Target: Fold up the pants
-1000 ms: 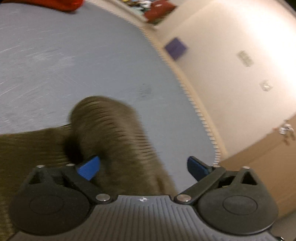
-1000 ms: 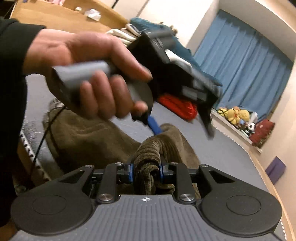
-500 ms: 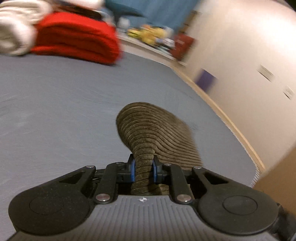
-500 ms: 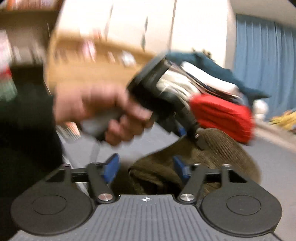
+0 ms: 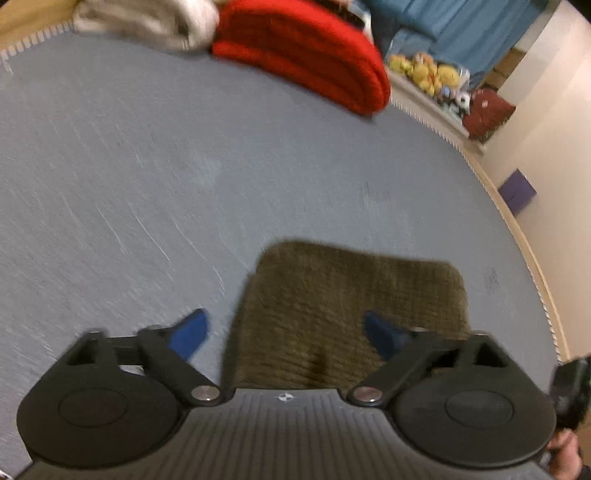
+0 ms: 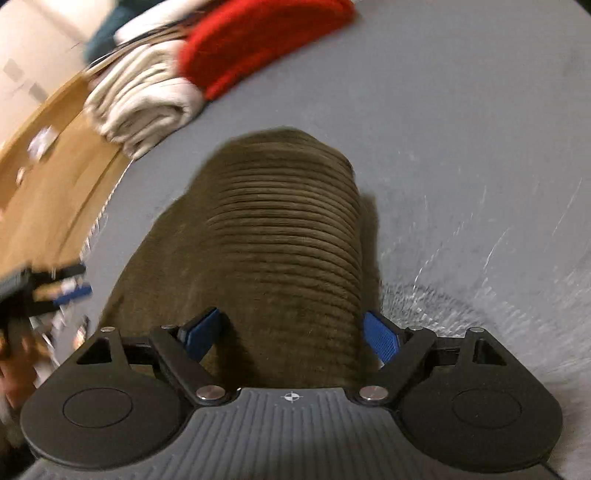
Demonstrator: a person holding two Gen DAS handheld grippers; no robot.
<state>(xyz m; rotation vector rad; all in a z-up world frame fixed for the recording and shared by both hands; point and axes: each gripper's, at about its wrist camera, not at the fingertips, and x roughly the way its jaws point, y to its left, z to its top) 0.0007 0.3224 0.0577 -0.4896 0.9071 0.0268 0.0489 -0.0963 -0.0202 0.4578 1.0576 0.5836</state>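
Observation:
The olive-brown corduroy pants [image 5: 347,295] lie folded into a compact bundle on the grey-blue mat [image 5: 147,177]. My left gripper [image 5: 288,332] is open above the bundle's near edge, its blue pads apart and empty. In the right wrist view the pants [image 6: 288,236] lie lengthwise as a ribbed fold. My right gripper [image 6: 291,332] is open, its pads on either side of the fold's near end, not pinching it. The left gripper [image 6: 44,291] shows blurred at the left edge of the right wrist view.
A folded red garment [image 5: 306,51] and a folded white one [image 5: 155,18] lie at the mat's far side. Plush toys [image 5: 428,74] and a blue curtain are beyond. The mat's edge [image 5: 517,236] runs along a cream wall; a wooden surface [image 6: 44,170] borders the mat in the right wrist view.
My left gripper, shut on the pants half a second ago, has opened and let them go. The pants now lie flat on the mat. My right gripper stays open and now looks down along the fold.

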